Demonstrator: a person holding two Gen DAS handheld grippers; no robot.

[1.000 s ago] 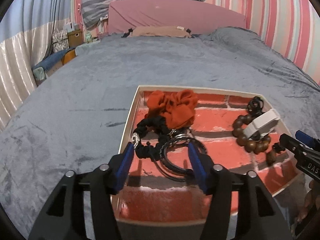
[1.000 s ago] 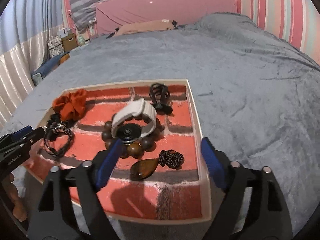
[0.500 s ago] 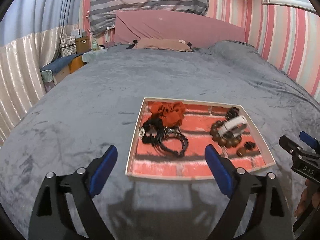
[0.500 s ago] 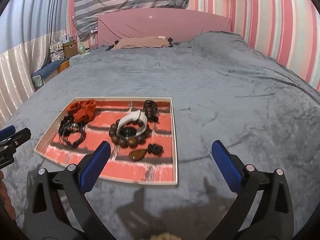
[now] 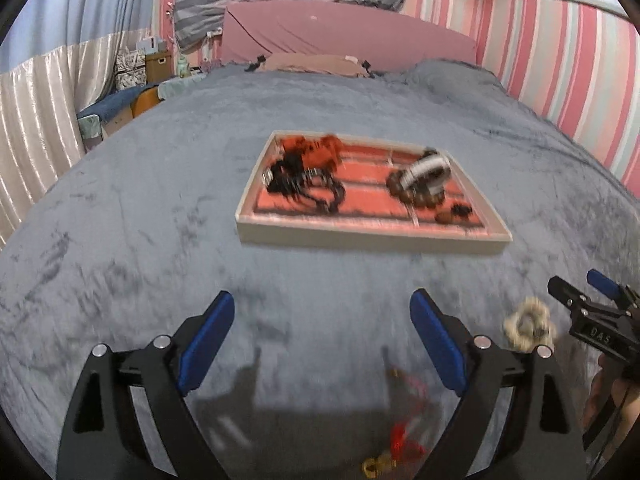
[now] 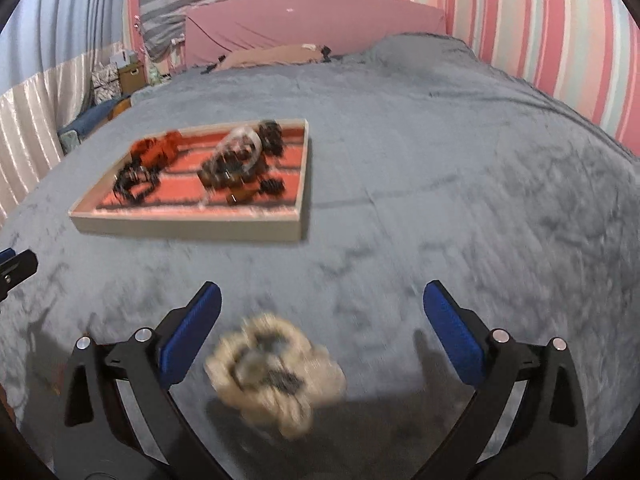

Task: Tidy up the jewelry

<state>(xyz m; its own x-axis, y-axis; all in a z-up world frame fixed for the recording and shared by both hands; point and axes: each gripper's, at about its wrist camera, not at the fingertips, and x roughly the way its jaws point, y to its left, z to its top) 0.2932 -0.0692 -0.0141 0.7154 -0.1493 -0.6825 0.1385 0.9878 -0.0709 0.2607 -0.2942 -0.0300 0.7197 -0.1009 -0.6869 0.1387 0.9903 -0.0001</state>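
A shallow tray (image 5: 360,236) with a pale rim and a red brick-patterned floor is seen lying on the grey blanket of the bed (image 5: 160,208), well ahead of both tongs. Inside it, an orange scrunchie (image 5: 320,146) and a tangle of black cords (image 5: 308,188) are gathered at the left end, while a ring of brown beads (image 5: 416,194) with a white band (image 5: 426,166) lying over it is placed toward the right; a small brown pendant (image 5: 444,217) is seen near the front right corner. The left tongs (image 5: 322,338) are held wide apart above bare blanket, and nothing is gripped between the blue pads. Just in front of them, low in the left wrist view, a red and gold trinket (image 5: 400,444) is seen on the blanket, too blurred to be identified. The right tongs (image 6: 322,328) are likewise spread wide and nothing is clamped; a beige fluffy scrunchie (image 6: 276,372) is seen lying on the blanket between the open fingers, nearer the left pad, untouched by either. In the left wrist view this scrunchie is found beside the right tongs, at the right edge. A pink headboard (image 6: 312,20) and striped wall (image 6: 560,40) are seen behind the bed.
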